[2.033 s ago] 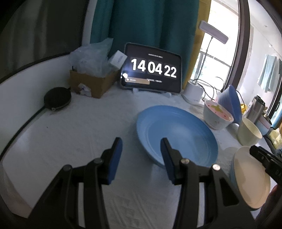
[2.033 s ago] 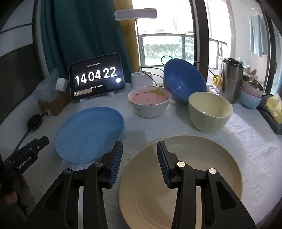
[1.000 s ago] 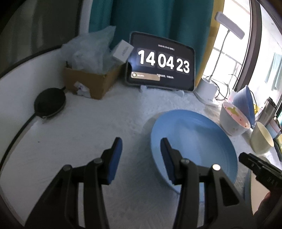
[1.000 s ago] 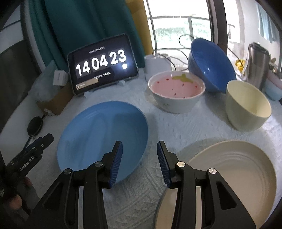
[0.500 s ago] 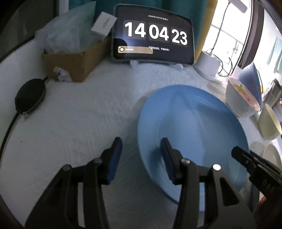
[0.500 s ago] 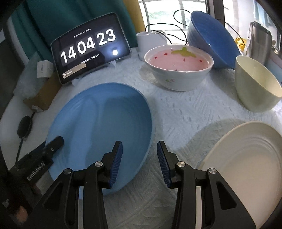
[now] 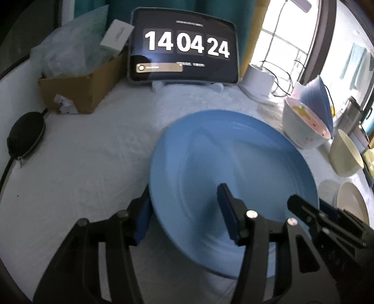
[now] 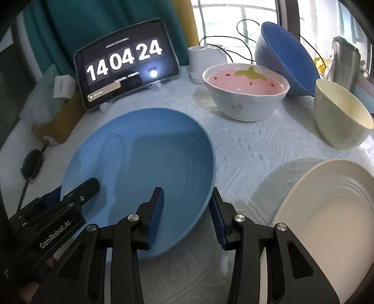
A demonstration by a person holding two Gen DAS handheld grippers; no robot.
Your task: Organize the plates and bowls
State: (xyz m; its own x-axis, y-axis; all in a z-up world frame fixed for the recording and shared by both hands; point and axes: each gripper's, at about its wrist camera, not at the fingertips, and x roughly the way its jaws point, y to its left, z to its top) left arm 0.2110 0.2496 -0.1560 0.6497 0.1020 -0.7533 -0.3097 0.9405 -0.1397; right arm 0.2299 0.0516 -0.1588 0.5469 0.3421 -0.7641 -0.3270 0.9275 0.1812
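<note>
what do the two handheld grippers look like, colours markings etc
Both are matte black plastic tools with two angular fingers, silver screw heads at the joints and ribbed blue pads on the inner faces. The left gripper carries white "GenRobot.AI" lettering on its side, readable in the right wrist view. The right gripper looks identical in build. No cables or sleeves are visible.

— Back of the scene? Teal fabric curtain (image 8: 60, 35) hanging behind, with a mustard-yellow curtain strip (image 8: 184, 21) beside it.

— And to the right? Large bright window with dark frame (image 8: 224, 14), daylight pouring in (greenery blurred outside).

— Underfoot, so to speak? White textured cloth over the table (image 8: 247, 149).

— Anything lit? Black tablet clock on a stand (image 8: 124, 63), glowing white digits; white desk lamp base (image 8: 201, 60) alongside.
</note>
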